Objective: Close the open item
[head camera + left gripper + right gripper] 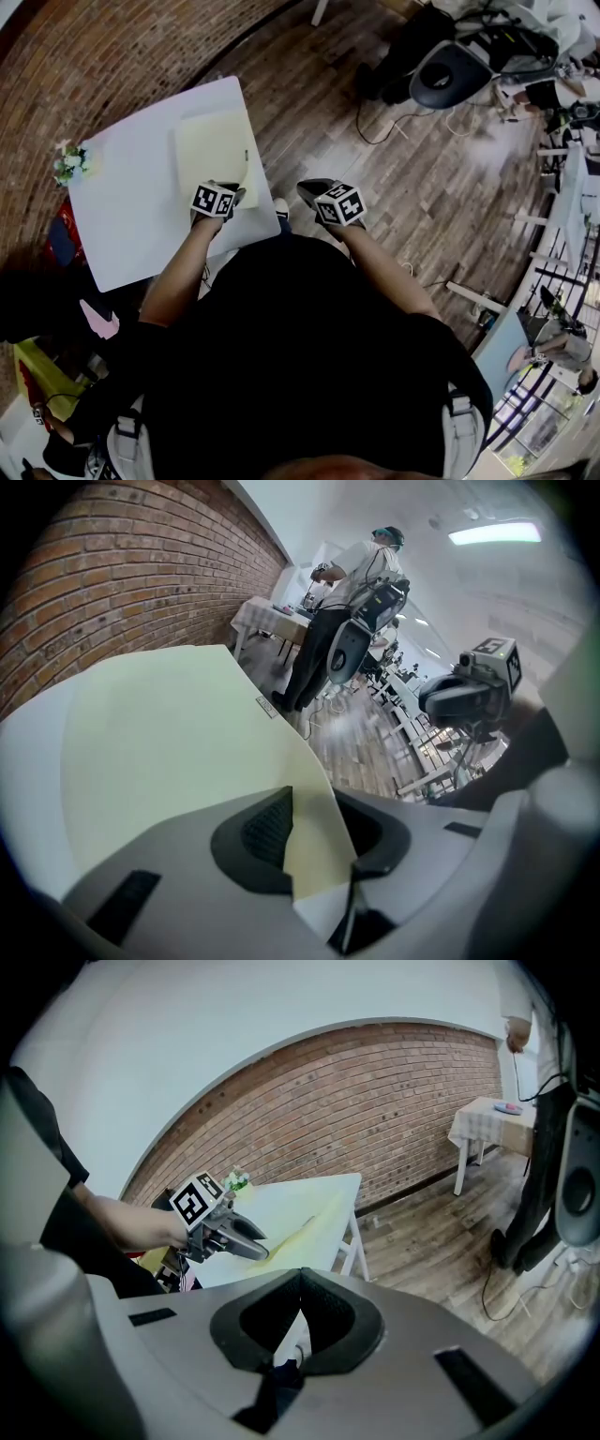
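The pale yellow folder (214, 145) lies flat on the white counter (131, 211), toward its far right side, with the cover's right edge lifted a little off the pages below. The left tongs (236, 194) sit at the folder's near right corner, and the left gripper view shows them clenched on the cover: the thin yellow sheet runs up between the two ribbed pads and curves away over the rest of the folder. The left hand reaches forward from the person's body over the counter's near edge, the forearm (181, 270) bare, the tongs angled down toward the counter with the marker cube on top. The right tongs (306, 188) hang beside the counter's right edge, well clear of the folder and over the wooden floor (403, 178), pointing forward and down. Their jaws are pressed together with nothing between them. A small bunch of flowers (70, 161) stands at the counter's far left corner.
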Demonstrator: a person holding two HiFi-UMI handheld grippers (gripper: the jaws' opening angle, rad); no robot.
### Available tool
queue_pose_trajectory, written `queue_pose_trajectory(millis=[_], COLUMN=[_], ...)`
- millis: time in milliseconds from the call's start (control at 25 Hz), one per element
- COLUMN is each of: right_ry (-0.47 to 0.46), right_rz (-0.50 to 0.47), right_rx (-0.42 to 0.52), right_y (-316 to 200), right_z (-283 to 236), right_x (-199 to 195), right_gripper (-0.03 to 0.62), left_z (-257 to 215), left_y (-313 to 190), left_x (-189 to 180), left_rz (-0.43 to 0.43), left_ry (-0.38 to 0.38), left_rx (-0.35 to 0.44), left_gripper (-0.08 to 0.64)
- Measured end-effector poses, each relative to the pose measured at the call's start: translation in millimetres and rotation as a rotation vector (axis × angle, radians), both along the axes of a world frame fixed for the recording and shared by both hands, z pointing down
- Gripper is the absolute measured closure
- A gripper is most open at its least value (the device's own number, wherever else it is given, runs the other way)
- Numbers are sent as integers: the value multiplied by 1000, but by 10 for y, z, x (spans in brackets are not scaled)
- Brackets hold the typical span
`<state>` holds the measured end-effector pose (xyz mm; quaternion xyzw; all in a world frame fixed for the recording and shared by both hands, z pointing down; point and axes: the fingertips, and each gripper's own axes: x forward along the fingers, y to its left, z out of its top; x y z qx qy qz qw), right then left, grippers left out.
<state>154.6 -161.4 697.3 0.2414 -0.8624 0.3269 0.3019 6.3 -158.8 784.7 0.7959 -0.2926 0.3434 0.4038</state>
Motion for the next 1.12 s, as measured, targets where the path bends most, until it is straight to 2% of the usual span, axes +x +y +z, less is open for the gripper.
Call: queue_pose_trajectory(millis=[640, 1120], right_ry=[11, 18], right_rz=[28, 48], right_rx=[-17, -28], right_y=[-59, -24], right_z=[74, 140], right_x=[58, 155], right_gripper=[571, 571], left_z=[140, 243], left_y=[-49, -24], left_x=[58, 108], left_rz=[14, 43], left_ry=[11, -33], left_rx=[-54, -82], left_gripper=[445, 439])
